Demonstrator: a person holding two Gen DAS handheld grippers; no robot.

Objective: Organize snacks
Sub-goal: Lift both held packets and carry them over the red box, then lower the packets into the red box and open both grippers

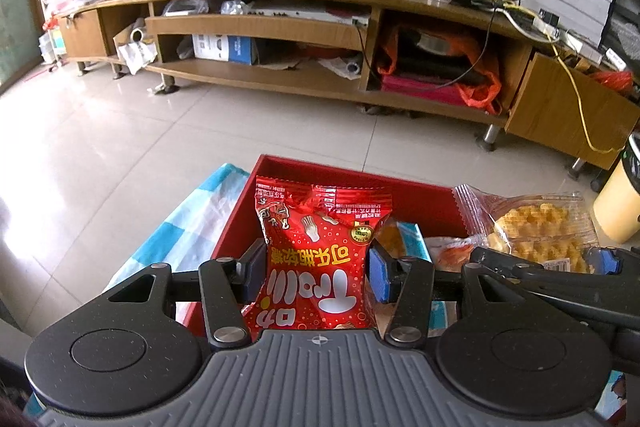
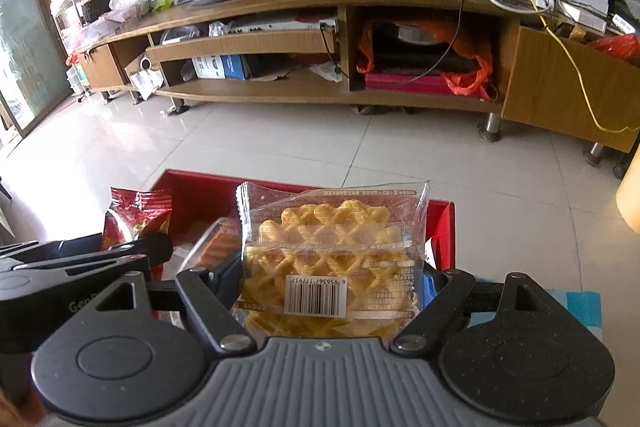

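Observation:
My left gripper [image 1: 316,273] is shut on a red candy packet [image 1: 320,247] with white lettering and holds it upright above the red box [image 1: 236,227]. My right gripper [image 2: 332,281] is shut on a clear packet of yellow lattice crackers [image 2: 332,247] and holds it above the same red box [image 2: 188,187]. The cracker packet also shows at the right of the left wrist view [image 1: 536,227]. The red packet's top shows at the left of the right wrist view [image 2: 136,213]. Other wrapped snacks [image 1: 448,251] lie inside the box, partly hidden.
The box stands on a blue-and-white checked cloth [image 1: 188,227]. A yellow cup [image 1: 618,203] stands to the right. Beyond lie a tiled floor [image 1: 200,131] and a long wooden TV stand [image 1: 320,39] with a monitor and cables.

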